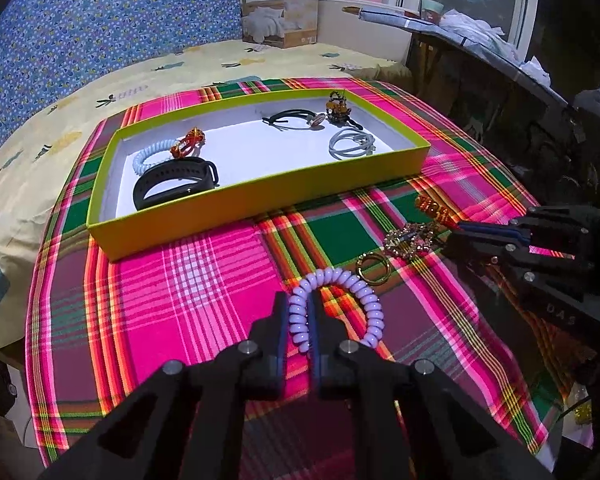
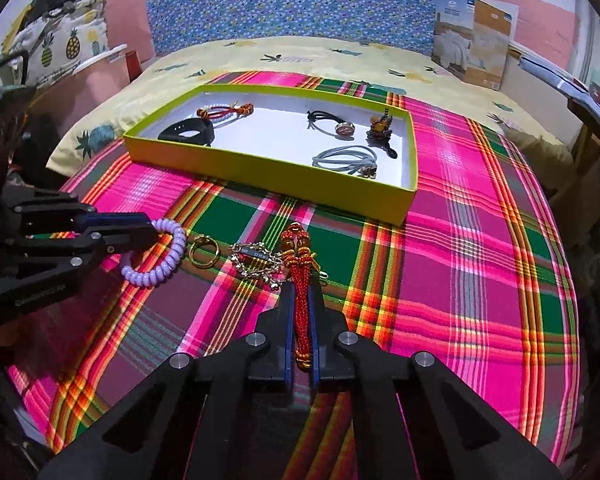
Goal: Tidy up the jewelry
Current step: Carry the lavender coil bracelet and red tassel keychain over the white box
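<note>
My left gripper [image 1: 299, 300] is shut on a lilac coil bracelet [image 1: 360, 286], which rests on the plaid cloth; it also shows in the right wrist view [image 2: 168, 258]. My right gripper [image 2: 301, 292] is shut on a red braided cord bracelet [image 2: 300, 276] with gold beads. A gold ring [image 2: 204, 254] and a rhinestone chain bracelet [image 2: 256, 264] lie between the two. The yellow-green box [image 1: 256, 204] holds a black watch band [image 1: 176, 182], a white coil tie [image 1: 150, 156], a red bracelet [image 1: 188, 144], a black hair tie [image 1: 288, 120], a grey cord [image 1: 350, 144] and an amber charm [image 1: 338, 110].
The plaid cloth [image 1: 204, 280] lies over a yellow pineapple bedsheet [image 1: 40, 120]. A quilt package [image 1: 280, 8] stands at the back. A dark cluttered shelf [image 1: 500, 100] runs along the right. The box [image 2: 276, 176] lies beyond the loose jewelry.
</note>
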A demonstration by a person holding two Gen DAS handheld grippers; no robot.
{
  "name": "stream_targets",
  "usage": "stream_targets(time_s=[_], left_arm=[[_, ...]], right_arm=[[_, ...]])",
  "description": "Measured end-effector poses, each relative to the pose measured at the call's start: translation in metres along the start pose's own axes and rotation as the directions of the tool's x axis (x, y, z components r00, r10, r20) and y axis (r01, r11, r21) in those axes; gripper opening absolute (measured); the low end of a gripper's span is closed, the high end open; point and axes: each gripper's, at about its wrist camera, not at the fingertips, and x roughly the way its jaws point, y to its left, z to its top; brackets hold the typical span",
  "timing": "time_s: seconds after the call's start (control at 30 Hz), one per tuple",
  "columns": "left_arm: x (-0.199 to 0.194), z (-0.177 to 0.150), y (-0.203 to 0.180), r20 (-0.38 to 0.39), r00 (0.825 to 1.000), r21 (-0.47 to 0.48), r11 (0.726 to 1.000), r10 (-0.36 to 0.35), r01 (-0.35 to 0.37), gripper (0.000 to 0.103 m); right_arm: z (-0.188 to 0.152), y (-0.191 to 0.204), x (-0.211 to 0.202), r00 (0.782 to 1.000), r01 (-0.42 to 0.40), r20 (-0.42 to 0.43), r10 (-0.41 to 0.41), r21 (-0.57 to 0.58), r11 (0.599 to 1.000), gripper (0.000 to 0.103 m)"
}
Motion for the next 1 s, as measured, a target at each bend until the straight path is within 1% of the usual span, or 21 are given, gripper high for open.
stream_targets(time_s=[0.3, 0.6, 0.73, 1.0], left_arm=[[-0.013, -0.003, 0.002, 0.021, 0.999, -0.018, 0.999, -0.025, 0.026, 0.010], [-0.035, 0.002, 0.015, 0.065, 0.998, -0.066, 0.997, -0.023, 0.027, 0.010], [-0.042, 0.005, 0.020, 0.083, 0.996, -0.085, 0.996, -0.013, 0.020, 0.010], [-0.042, 0.013, 0.028, 0.086, 0.996, -0.118, 0.993, -0.013, 0.023, 0.010]], right_arm=[[-0.001, -0.004, -0.018, 0.999, -0.005, 0.041, 0.003, 0.059, 0.998, 0.006], [0.005, 0.000, -0.035, 0.996, -0.012, 0.093, 0.004, 0.083, 0.997, 0.006], [0.006, 0.000, -0.035, 0.995, -0.015, 0.097, 0.007, 0.085, 0.996, 0.006], [0.013, 0.000, -0.036, 0.995, -0.024, 0.101, 0.015, 0.086, 0.996, 0.006]])
